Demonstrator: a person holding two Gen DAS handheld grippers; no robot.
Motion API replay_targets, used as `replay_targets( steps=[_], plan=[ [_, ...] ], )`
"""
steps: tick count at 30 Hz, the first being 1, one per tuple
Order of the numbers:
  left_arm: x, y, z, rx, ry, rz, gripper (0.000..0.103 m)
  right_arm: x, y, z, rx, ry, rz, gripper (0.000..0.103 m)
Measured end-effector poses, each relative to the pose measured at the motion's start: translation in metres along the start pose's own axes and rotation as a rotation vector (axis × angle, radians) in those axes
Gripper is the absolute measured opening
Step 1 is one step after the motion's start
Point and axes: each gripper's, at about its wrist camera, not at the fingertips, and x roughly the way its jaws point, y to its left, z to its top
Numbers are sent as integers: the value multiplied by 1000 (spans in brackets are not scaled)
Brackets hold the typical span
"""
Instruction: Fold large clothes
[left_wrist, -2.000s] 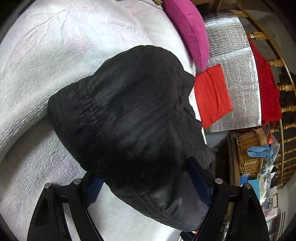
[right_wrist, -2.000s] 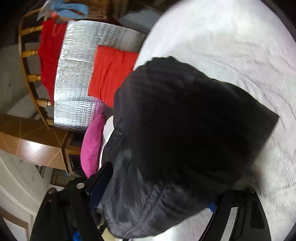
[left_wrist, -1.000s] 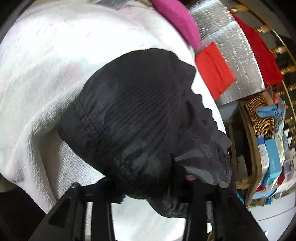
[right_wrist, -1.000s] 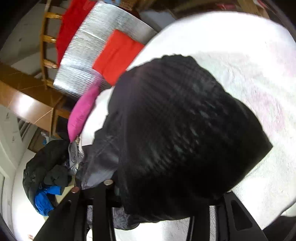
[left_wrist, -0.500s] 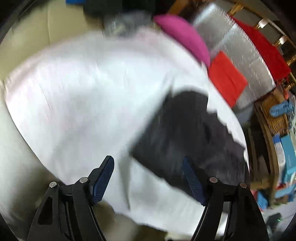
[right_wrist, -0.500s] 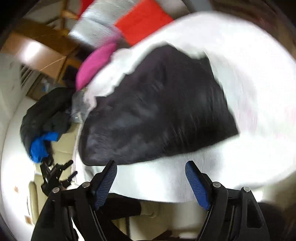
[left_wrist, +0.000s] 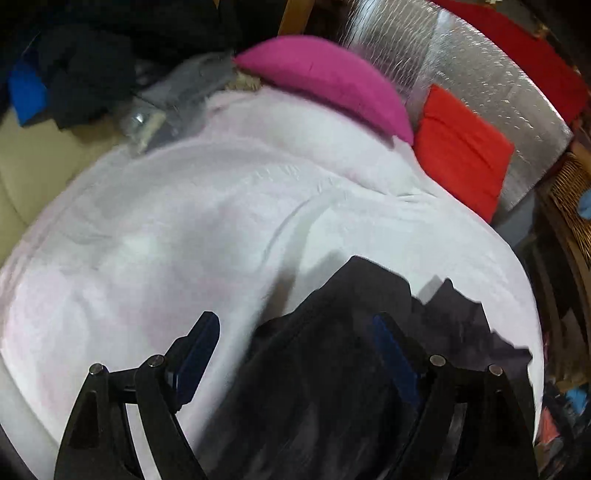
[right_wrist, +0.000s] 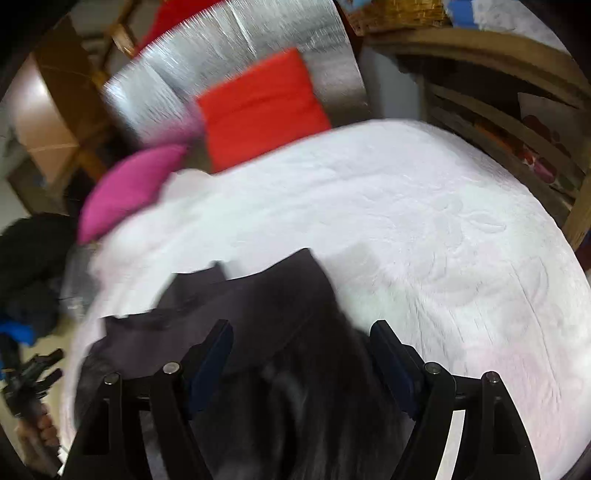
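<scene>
Black, ribbed-looking garment (left_wrist: 332, 369) lies bunched on the white quilted bedspread (left_wrist: 184, 240), at the near edge of the bed in both wrist views. The left gripper (left_wrist: 295, 354) has just been opening; its blue-padded jaws stand wide, with the cloth seen between them but neither pad pressing on it, as far as the blur allows. The right gripper (right_wrist: 301, 354) has likewise been opening and stands spread above the same dark cloth (right_wrist: 266, 317), which lies slack below it. Beyond the garment, at the far side of the bedspread (right_wrist: 424, 221), a magenta pillow (left_wrist: 332, 77) rests beside a red cushion (left_wrist: 461, 147), which leans on a silver foil-covered panel (left_wrist: 498, 92). A heap of dark clothes with a blue patch (left_wrist: 74, 81) lies off to the left of the bed.
</scene>
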Motion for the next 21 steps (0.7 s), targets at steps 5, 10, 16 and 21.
replay_targets(
  steps=[5, 10, 16, 21],
  plan=[
    [38, -33, 9, 63, 30, 9, 85, 48, -4, 22, 20, 38, -49, 80],
    [75, -57, 4, 189, 140, 40, 85, 78, 5, 20, -43, 148, -39, 80],
    [78, -70, -4, 306, 80, 88, 62, 71, 36, 6, -259, 107, -193, 29],
    [71, -67, -1, 294, 21, 73, 31, 57, 34, 12, -254, -5, -241, 12]
  ],
)
